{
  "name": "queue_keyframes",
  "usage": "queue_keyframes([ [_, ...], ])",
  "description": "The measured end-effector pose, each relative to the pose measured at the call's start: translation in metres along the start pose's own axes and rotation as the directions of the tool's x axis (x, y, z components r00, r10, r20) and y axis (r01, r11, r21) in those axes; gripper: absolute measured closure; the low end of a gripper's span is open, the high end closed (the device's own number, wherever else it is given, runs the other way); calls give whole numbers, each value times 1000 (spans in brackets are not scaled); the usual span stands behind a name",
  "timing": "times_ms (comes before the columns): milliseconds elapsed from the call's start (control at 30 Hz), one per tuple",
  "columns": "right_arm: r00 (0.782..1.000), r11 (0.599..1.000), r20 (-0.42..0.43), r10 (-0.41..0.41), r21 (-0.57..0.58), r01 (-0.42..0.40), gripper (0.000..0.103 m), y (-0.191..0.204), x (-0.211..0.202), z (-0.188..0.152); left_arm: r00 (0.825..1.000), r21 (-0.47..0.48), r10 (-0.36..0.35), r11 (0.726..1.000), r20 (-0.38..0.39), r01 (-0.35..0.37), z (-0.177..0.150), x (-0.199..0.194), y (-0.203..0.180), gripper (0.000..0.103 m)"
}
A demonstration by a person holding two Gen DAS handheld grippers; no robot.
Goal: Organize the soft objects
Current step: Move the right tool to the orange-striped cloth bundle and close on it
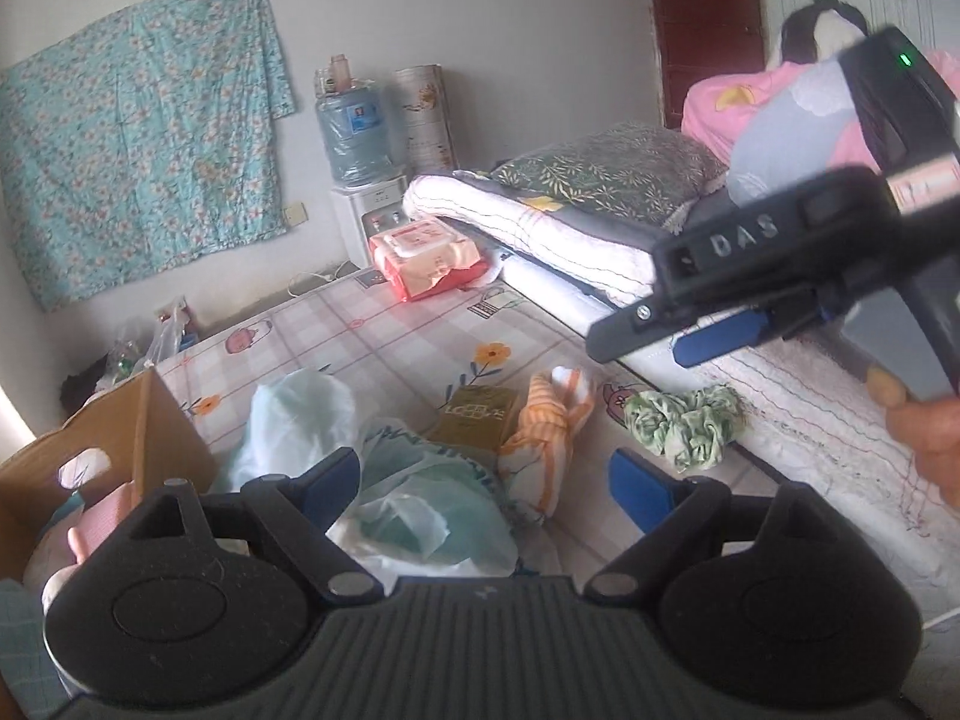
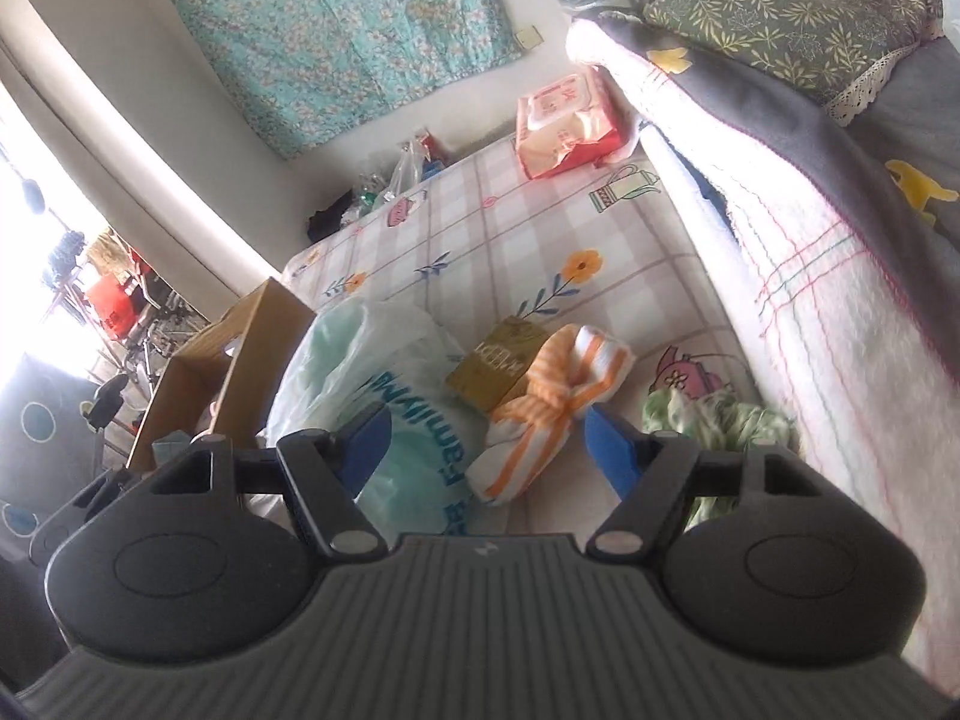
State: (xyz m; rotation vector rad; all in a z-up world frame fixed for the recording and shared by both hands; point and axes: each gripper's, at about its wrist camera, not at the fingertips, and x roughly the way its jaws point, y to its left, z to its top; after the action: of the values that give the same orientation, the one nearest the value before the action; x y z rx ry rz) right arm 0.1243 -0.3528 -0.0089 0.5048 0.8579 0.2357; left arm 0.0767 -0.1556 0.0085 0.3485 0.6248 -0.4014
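Left wrist view showed the left gripper (image 1: 486, 480) with its blue pads spread wide and nothing between them, hanging over a pale green plastic bag (image 1: 420, 510) on the checked flowered sheet (image 1: 384, 336). Beside the bag lay a gold box (image 1: 477, 417), touching an orange-striped cloth bundle (image 1: 546, 438), and further right a crumpled green-and-white cloth (image 1: 681, 420) sat near the edge of the folded white blanket (image 1: 540, 228). A cardboard box (image 1: 120, 450) stood at the left with some soft things already inside. The right gripper (image 1: 636, 348) crossed the upper right of that view, a hand (image 1: 927, 426) on its grip.

From the right wrist view, the right gripper (image 2: 486, 441) was also parted and empty, its pads on either side of the striped bundle (image 2: 540, 420) but not pressing it.

I judged this to be the gap between items: both tools free, the next soft piece being picked out. The striped bundle looked the likely target. Taking it would call for lowering the right gripper around its knotted middle and closing firmly, clear of the gold box, then carrying it to the cardboard box.
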Motion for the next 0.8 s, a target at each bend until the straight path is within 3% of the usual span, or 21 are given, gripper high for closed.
queue_keyframes([
  [233, 990, 997, -128, -58, 40, 63, 31, -35, 69, 42, 998, 91, 9, 996, -59, -4, -2, 57, -33, 22],
  [400, 978, 994, -199, -64, 73, 80, 31, -52, 115, 48, 996, 87, -10, 996, -89, 18, -7, 70, -35, 33],
  [533, 974, 995, -222, -44, 80, 63, 32, -57, 136, 42, 993, 69, -22, 997, -116, 31, -8, 79, -32, 34],
  [667, 978, 998, -207, -14, 57, 26, 51, -51, 134, 41, 991, 71, -25, 997, -129, 35, -9, 84, -32, 34],
  [800, 987, 1000, -161, -1, -8, -1, 59, -35, 107, 37, 990, 67, -28, 997, -138, 37, -9, 85, -33, 34],
])
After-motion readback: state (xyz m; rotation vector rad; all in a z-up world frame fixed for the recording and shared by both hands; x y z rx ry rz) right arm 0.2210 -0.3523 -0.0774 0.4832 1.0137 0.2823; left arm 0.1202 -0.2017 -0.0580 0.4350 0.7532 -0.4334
